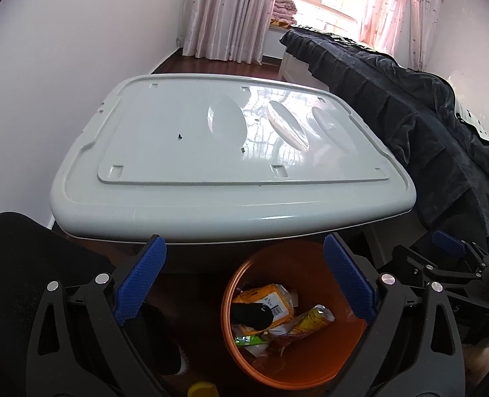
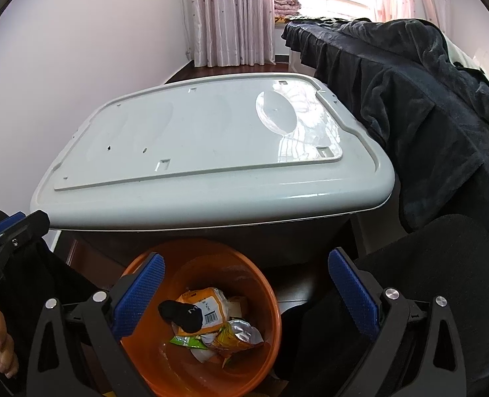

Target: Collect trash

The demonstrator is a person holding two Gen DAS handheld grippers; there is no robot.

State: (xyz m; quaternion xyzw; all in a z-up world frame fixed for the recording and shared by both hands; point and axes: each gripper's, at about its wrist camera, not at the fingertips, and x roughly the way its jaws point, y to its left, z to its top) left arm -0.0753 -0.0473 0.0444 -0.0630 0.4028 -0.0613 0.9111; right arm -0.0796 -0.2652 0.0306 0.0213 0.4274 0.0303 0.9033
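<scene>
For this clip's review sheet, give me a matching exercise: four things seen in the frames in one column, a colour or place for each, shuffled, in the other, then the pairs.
Things
1. bin
2. black sock
3. grey lid
4. dark blanket

Descriptions
A. draped over the bed beside the box
B. orange, on the floor below both open claws
C. lying on top of the wrappers
D. glossy, reflecting the window

Pairs: 1-B, 2-C, 3-D, 4-A

The left claw and right claw are both open and hold nothing.
</scene>
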